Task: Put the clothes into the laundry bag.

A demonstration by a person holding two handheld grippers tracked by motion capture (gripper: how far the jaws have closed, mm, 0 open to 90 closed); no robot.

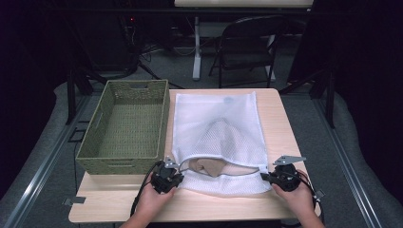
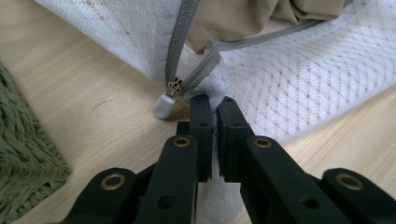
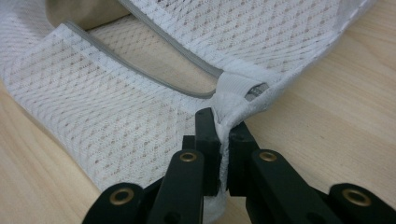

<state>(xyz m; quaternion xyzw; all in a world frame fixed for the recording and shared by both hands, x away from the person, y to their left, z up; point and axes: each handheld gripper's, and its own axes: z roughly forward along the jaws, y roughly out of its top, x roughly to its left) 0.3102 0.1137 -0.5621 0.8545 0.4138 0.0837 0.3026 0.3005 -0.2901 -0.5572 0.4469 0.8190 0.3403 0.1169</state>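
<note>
White mesh laundry bag (image 1: 216, 128) lies flat on the wooden table (image 1: 280, 123), just right of the green woven basket (image 1: 124, 128), long side running away from the person. Zipper (image 2: 180, 44) along the near end is open; beige cloth (image 1: 206, 166) pokes out of the gap, rest of it a lump under the mesh.

Left gripper (image 1: 167, 176): clamped on the bag's near-left corner. In the left gripper view the jaws are nearly together with a thin fold of mesh pinched between them. Zipper pull (image 2: 167, 100) sits just left of the jaw tips, resting on the table, not gripped.

Right gripper (image 1: 285, 178): clamped on the near-right corner. The right gripper view shows mesh edge squeezed between the jaws, right below the stitched zipper end tab (image 3: 240, 84).

Both hands sit at the table's near edge, grippers well apart, bag mouth spanning between them. Basket interior looks bare. Folding chair (image 1: 247, 47) stands beyond the far edge.
</note>
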